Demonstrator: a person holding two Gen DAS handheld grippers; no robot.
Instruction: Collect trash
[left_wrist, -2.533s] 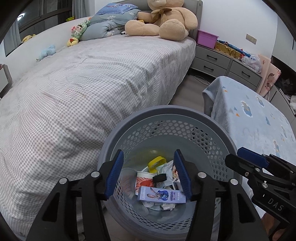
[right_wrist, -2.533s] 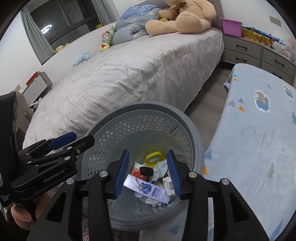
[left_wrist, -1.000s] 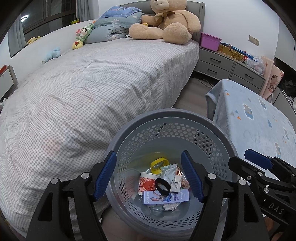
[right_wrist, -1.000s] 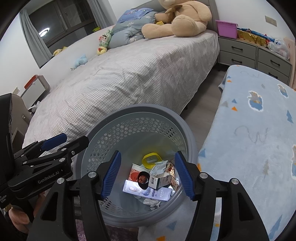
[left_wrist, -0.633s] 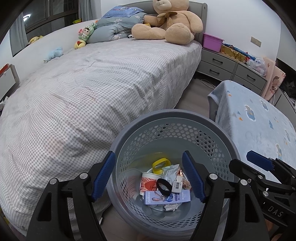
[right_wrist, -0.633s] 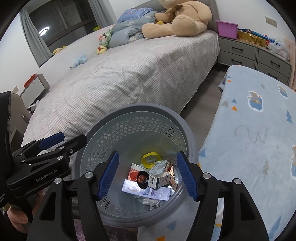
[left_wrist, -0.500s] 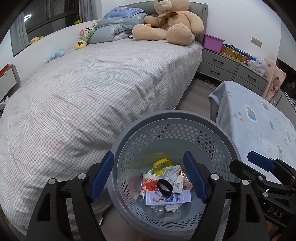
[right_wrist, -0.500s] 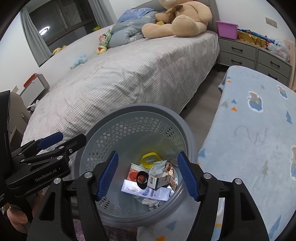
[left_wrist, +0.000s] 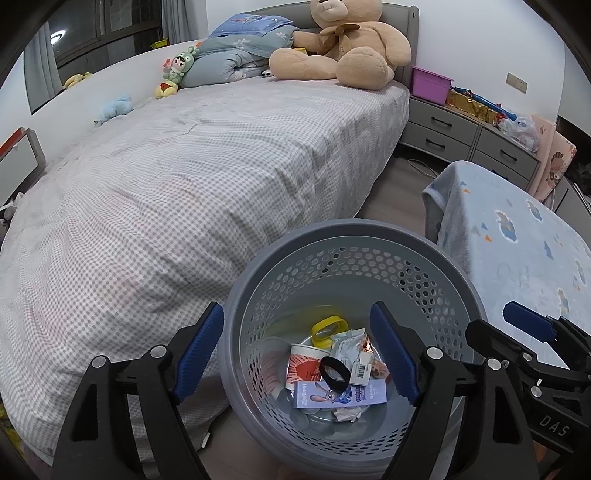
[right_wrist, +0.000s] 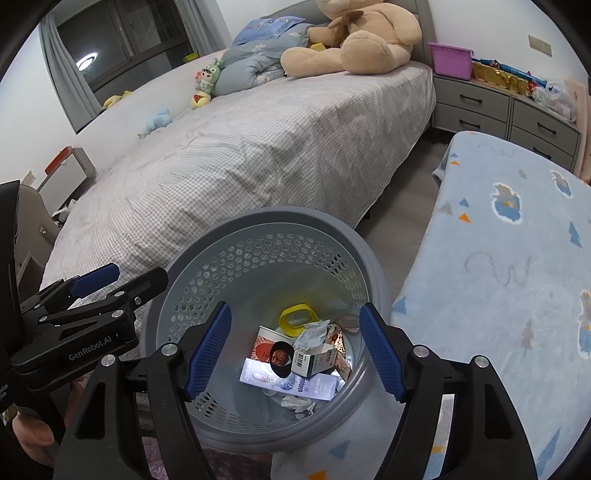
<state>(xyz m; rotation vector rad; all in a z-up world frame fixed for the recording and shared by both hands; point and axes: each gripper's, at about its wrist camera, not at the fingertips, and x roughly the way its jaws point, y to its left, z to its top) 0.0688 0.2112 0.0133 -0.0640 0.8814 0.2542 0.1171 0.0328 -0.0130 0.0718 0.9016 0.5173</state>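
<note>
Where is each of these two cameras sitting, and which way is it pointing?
Left wrist: on the left gripper, looking down into the gray basket; its own open fingers show, the right gripper beside.
Right wrist: on the right gripper, above the same basket; the left gripper and a hand show.
Both share basket, trash, bed.

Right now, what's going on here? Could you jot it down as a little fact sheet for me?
place: bedroom, beside a bed with a checked cover
bin: grey perforated trash basket on the floor, upright
in the bin: yellow ring, paper cup, black band, small barcode box, purple cartoon box, crumpled wrappers
left gripper: open, empty, above the bin
right gripper: open, empty, above the bin
on the bed: teddy bear, small dolls, folded quilt
to the right: blue blanket, grey drawers
</note>
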